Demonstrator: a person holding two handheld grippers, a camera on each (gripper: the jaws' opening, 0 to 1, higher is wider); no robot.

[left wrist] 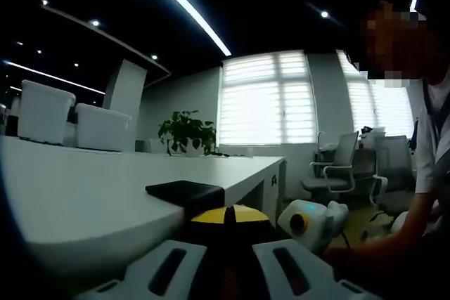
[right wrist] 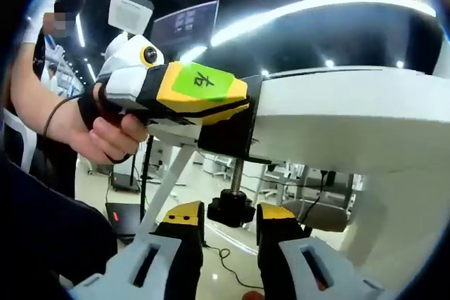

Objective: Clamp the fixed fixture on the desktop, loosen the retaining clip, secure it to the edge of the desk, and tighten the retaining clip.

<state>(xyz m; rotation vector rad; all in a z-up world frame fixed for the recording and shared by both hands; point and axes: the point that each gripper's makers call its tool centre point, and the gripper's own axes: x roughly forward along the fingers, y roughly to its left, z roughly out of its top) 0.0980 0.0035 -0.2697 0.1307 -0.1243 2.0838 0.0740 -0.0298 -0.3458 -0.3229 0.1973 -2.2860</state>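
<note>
The black clamp fixture (right wrist: 228, 138) grips the edge of the white desk (right wrist: 337, 128); its top plate (left wrist: 184, 191) lies flat on the desktop (left wrist: 84, 194). My left gripper (left wrist: 228, 217), with yellow tips, is shut on the fixture at the desk edge. Seen from below, a hand holds the left gripper (right wrist: 242, 103), which carries a green label. Under the desk a threaded screw (right wrist: 238, 172) ends in a black knob (right wrist: 230, 210). My right gripper (right wrist: 230, 217) has its yellow-tipped jaws pressed against both sides of that knob. The right gripper's white body (left wrist: 313, 221) shows below the desk edge.
Two white boxes (left wrist: 70, 121) stand at the desk's far left and a potted plant (left wrist: 186, 131) at its far end. Office chairs (left wrist: 341, 170) stand by the windows. A person (left wrist: 429, 145) is close on the right. A desk leg (right wrist: 172, 173) slants down beside the screw.
</note>
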